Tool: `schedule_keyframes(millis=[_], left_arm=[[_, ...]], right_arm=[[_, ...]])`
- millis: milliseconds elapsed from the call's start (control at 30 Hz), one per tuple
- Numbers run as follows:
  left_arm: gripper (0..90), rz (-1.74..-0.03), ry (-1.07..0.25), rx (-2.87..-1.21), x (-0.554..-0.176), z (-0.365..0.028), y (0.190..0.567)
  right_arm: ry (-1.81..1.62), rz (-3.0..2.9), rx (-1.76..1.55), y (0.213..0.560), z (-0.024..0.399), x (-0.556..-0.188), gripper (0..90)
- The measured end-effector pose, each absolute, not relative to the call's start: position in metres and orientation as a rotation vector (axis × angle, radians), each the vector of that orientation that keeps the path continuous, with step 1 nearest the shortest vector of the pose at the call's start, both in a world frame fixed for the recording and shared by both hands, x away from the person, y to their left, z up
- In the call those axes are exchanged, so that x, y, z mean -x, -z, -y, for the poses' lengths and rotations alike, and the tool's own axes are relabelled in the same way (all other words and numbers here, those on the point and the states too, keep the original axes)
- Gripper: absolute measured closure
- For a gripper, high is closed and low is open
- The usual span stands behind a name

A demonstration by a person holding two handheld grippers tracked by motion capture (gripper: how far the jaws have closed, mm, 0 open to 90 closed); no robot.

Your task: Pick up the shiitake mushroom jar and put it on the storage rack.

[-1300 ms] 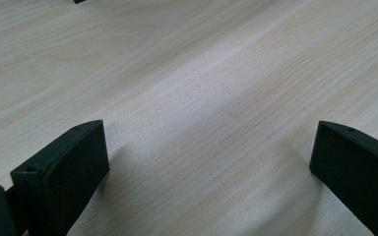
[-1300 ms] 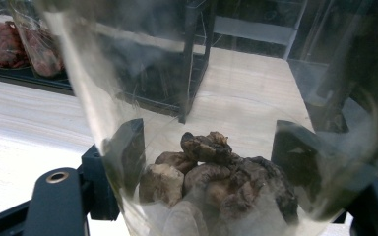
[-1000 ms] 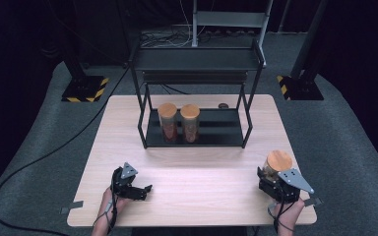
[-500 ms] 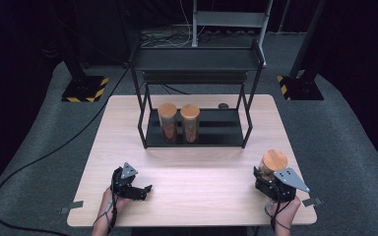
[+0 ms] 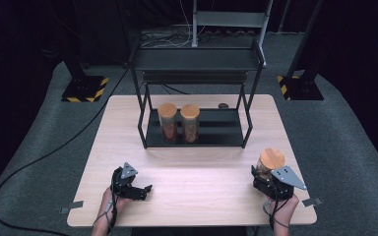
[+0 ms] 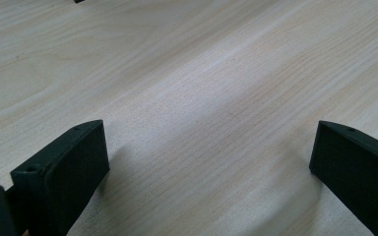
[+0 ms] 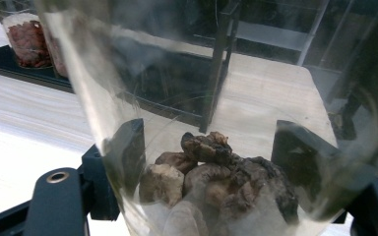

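**Glass jar held at the lower right of the table**

The right gripper (image 5: 269, 181) is closed around a glass jar (image 7: 216, 147) with a wooden lid (image 5: 271, 158) and brown lumps (image 7: 211, 172) inside. At lower left, the left gripper (image 5: 134, 189) rests on the table (image 5: 197, 167), jaws wide apart, nothing between. Two similar jars (image 5: 178, 123) stand on the black rack (image 5: 197, 135), upper centre.

Two jars (image 5: 179, 123) on rack (image 5: 197, 133), third jar (image 5: 270, 162) front-right
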State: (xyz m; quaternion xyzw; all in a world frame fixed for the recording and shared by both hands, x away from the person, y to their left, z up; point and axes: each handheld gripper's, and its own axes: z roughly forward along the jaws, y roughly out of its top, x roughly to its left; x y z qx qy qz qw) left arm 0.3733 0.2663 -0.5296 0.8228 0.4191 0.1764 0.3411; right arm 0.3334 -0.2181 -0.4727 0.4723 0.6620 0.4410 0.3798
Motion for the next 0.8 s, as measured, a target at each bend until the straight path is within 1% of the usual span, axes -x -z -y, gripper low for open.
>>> schedule_keyframes(millis=[800], left_arm=[[0.6,-1.084,-0.459,-2.143,-0.3735,-0.2663,0.5296]], right_arm=[[-1.130,-1.718,-1.185,0.4710,0.2087,-0.3421,24.9]])
